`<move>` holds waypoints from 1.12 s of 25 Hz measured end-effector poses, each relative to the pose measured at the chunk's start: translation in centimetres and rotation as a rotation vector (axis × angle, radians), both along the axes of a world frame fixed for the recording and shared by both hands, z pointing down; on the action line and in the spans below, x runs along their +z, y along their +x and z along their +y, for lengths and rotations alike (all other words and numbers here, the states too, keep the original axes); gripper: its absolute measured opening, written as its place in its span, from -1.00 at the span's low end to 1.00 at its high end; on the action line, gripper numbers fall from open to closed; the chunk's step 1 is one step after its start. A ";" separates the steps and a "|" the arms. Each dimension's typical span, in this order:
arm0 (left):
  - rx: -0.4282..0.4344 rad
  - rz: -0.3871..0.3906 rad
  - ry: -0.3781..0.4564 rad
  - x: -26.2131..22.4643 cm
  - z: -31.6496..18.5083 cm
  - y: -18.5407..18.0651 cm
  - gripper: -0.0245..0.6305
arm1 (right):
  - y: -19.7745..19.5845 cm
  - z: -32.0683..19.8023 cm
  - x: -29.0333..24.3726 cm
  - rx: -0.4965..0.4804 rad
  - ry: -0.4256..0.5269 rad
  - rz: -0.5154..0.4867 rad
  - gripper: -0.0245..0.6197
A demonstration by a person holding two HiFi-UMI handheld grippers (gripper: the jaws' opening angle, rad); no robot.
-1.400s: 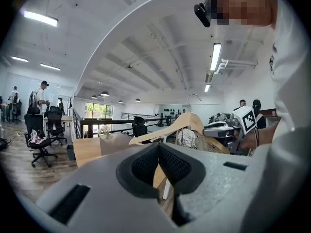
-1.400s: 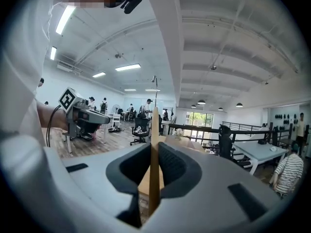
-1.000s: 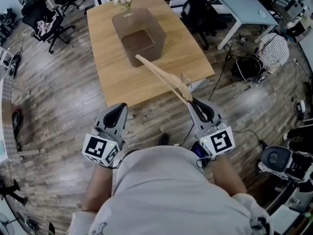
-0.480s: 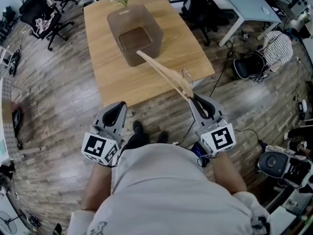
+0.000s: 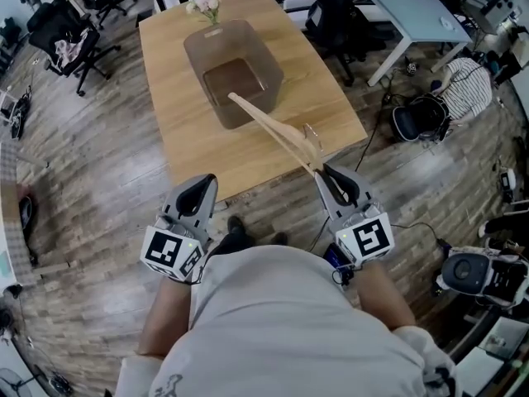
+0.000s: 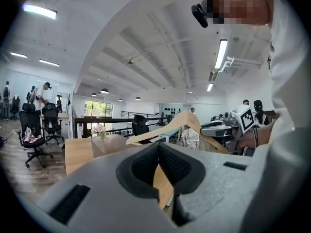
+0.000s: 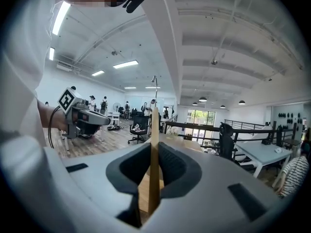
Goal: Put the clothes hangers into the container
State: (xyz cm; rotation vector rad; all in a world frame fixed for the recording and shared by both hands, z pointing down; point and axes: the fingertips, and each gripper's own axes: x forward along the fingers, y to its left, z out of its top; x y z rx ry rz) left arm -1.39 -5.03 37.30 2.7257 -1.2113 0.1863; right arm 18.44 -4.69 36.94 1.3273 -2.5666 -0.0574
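The right gripper (image 5: 324, 174) pinches a wooden hanger (image 5: 273, 129) near its hook, and the long arm reaches over the table (image 5: 186, 139) to the near side of the translucent container (image 5: 269, 63). Its own view shows the hanger edge-on, as a thin strip between the pads. The left gripper (image 5: 202, 184) has its jaws pressed together on nothing, and its view shows the hanger's curved shoulder side-on

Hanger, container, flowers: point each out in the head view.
hanger (image 5: 273, 129), head view, middle of the arm.
container (image 5: 196, 56), head view, left wall.
flowers (image 5: 203, 5), head view, the blossoms.
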 end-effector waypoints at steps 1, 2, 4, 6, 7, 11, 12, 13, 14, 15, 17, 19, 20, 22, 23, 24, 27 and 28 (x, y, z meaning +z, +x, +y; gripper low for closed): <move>0.000 0.003 0.002 -0.1 -0.6 -0.6 -0.91 | -0.5 -0.7 0.0 0.007 -0.004 0.002 -0.74; 0.001 0.006 0.003 -0.2 -1.3 -1.4 -0.91 | -1.0 -1.3 -0.1 0.014 -0.007 0.003 -0.74; 0.004 0.011 0.003 -0.2 -2.4 -2.9 -0.91 | -2.2 -2.5 -0.2 0.027 -0.008 0.008 -0.74; 0.012 0.010 0.001 -0.4 -3.5 -4.2 -0.91 | -3.3 -3.6 -0.3 0.036 -0.009 0.016 -0.74; 0.016 0.008 0.000 -0.5 -4.0 -4.7 -0.91 | -3.8 -4.1 -0.4 0.039 -0.008 0.023 -0.74; 0.026 0.006 0.002 -0.7 -5.9 -7.1 -0.91 | -5.4 -6.4 -0.2 0.062 -0.003 0.061 -0.74; 0.027 0.007 0.002 -0.7 -6.3 -7.7 -0.91 | -5.7 -6.9 -0.1 0.068 -0.002 0.072 -0.74; 0.028 0.006 0.000 -0.6 -6.7 -8.2 -0.91 | -6.1 -7.4 -0.1 0.072 0.000 0.082 -0.74; 0.029 0.003 -0.004 -0.6 -7.0 -8.7 -0.91 | -6.4 -7.9 -0.1 0.075 0.002 0.087 -0.74; 0.030 0.001 -0.007 -0.5 -7.4 -9.2 -0.91 | -6.8 -8.3 -0.1 0.077 0.004 0.090 -0.74; 0.029 0.000 -0.012 -0.3 -7.9 -9.9 -0.91 | -7.3 -9.1 0.1 0.080 0.003 0.092 -0.74; 0.024 0.006 -0.020 0.1 -8.3 -10.3 -0.91 | -7.5 -9.8 0.6 0.083 -0.005 0.099 -0.74; 0.021 0.010 -0.026 0.4 -8.5 -10.4 -0.91 | -7.4 -10.1 0.9 0.085 -0.013 0.104 -0.74; 0.018 0.008 -0.033 0.7 -8.9 -10.1 -0.91 | -7.1 -11.0 1.4 0.082 -0.026 0.116 -0.74; 0.015 0.005 -0.033 0.7 -9.3 -10.0 -0.91 | -7.0 -11.6 1.5 0.073 -0.029 0.125 -0.74; 0.012 0.003 -0.032 0.7 -9.7 -9.8 -0.91 | -7.0 -12.2 1.7 0.062 -0.032 0.137 -0.74; -0.004 -0.004 -0.039 0.7 -11.2 -9.7 -0.91 | -7.1 -14.5 2.2 0.034 -0.047 0.172 -0.74; -0.009 -0.006 -0.045 0.7 -11.7 -9.7 -0.91 | -7.2 -15.3 2.5 0.023 -0.053 0.182 -0.74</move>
